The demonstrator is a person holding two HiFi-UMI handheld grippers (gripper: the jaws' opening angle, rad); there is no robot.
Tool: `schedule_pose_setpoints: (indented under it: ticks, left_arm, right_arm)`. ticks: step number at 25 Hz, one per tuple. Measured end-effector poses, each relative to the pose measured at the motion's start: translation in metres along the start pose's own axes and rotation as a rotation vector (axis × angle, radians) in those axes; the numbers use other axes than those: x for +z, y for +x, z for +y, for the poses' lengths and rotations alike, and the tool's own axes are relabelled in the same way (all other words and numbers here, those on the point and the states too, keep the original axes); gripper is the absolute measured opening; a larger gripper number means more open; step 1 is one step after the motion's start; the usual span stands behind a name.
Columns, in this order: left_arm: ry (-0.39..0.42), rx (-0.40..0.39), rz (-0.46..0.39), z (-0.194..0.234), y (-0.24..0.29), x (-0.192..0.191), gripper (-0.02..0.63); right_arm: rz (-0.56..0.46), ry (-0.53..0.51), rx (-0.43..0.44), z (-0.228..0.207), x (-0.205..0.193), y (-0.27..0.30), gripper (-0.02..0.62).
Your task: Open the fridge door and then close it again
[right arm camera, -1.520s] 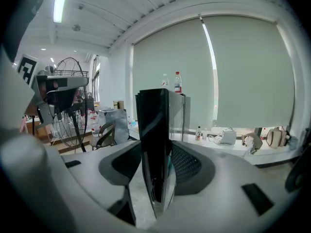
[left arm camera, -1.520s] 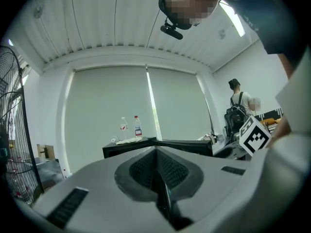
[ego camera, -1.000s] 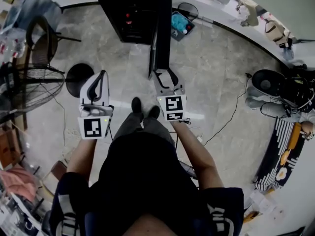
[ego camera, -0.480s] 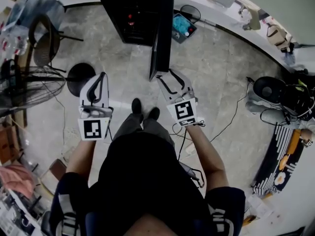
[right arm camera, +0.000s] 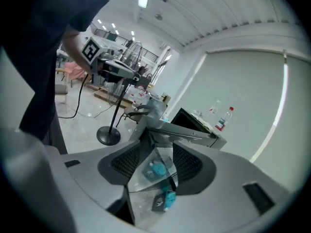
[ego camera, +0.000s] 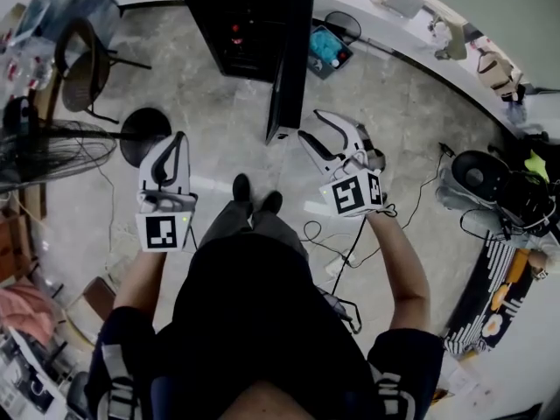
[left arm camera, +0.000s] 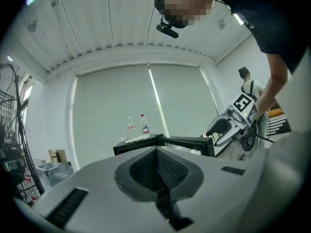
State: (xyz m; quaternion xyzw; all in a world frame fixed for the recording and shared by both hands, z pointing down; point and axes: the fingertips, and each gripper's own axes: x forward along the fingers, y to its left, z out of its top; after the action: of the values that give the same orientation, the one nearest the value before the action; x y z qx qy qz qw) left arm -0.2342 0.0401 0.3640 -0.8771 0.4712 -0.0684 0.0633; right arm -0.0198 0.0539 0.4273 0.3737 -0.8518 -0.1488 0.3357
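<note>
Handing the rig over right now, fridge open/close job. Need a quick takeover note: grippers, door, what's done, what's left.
Left gripper: shut, empty, off to the left, clear of the fridge.
Right gripper: jaws apart and just been opening. The free edge of the door lines up with the gap, but the pads aren't pressing on it.
Door: swung wide open, edge-on toward you.
Done: opening.
Left: swing the door shut, probably with the right gripper, which is nearest.

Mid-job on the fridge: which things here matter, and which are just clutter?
Job:
black fridge
its open dark glass door

Lying about:
black pedestal fan
dark chair
floor box holding teal items
two clear plastic bottles atop the fridge
</note>
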Motion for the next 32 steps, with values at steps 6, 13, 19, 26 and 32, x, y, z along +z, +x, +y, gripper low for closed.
schedule_pose_setpoints:
  ticks: [6, 13, 19, 26, 32]
  left_arm:
    - [0.006, 0.019, 0.009, -0.002, -0.003, -0.001, 0.023]
    - [0.02, 0.042, 0.023, -0.003, -0.006, 0.001, 0.023]
    - [0.026, 0.069, 0.025, 0.001, -0.01, 0.001, 0.023]
    - [0.028, 0.105, 0.037, 0.001, -0.019, 0.001, 0.023]
    - [0.029, 0.118, 0.043, 0.004, -0.02, -0.004, 0.023]
  right_arm:
    - [0.013, -0.293, 0.064, -0.009, 0.0, 0.006, 0.259]
    - [0.006, -0.584, 0.137, -0.017, -0.006, 0.014, 0.302]
    - [-0.009, -0.829, 0.212, -0.015, -0.01, 0.033, 0.314]
    - [-0.029, -0.975, 0.268, -0.004, -0.012, 0.047, 0.327]
    - [-0.044, -1.053, 0.31, -0.002, -0.012, 0.061, 0.348]
